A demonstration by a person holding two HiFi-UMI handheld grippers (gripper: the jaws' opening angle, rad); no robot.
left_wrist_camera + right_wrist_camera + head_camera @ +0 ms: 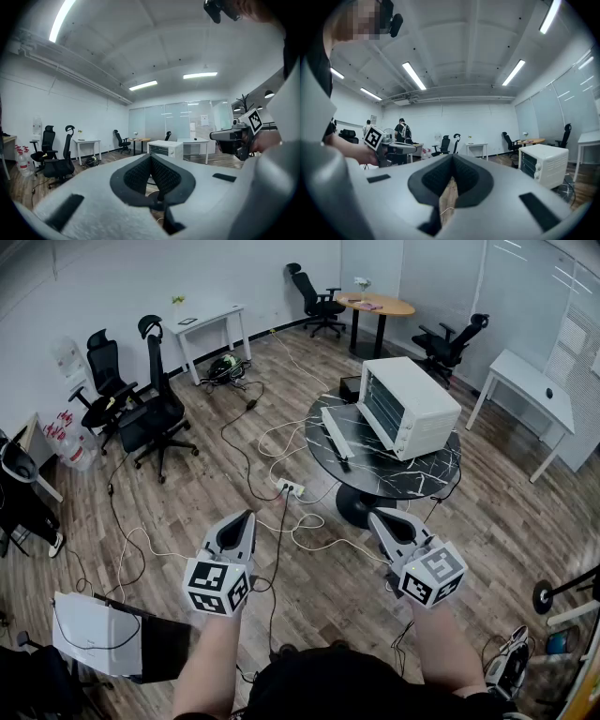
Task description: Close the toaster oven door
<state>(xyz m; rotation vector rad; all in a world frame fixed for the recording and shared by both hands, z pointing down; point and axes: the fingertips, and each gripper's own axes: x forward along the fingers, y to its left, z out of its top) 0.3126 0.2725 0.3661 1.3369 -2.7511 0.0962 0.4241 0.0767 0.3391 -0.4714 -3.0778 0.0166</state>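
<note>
A white toaster oven [410, 407] stands on a round black marble table [412, 474]. Its door [336, 433] hangs open and lies flat toward the table's left edge. Both grippers are held low, well short of the table and above the wooden floor. The left gripper [247, 516] is shut with nothing in it, and so is the right gripper [378, 515]. In the left gripper view the closed left gripper [151, 157] points toward the far-off oven [165, 148]. The right gripper view has its closed gripper [452, 157] at centre and the oven [543, 162] off to the right.
Cables and a power strip [289, 488] lie on the floor between me and the table. Black office chairs [155, 418] stand at left. White desks [208, 317] and a round wooden table [375, 304] line the back. A desk [530, 385] stands at right. People [401, 131] stand far off.
</note>
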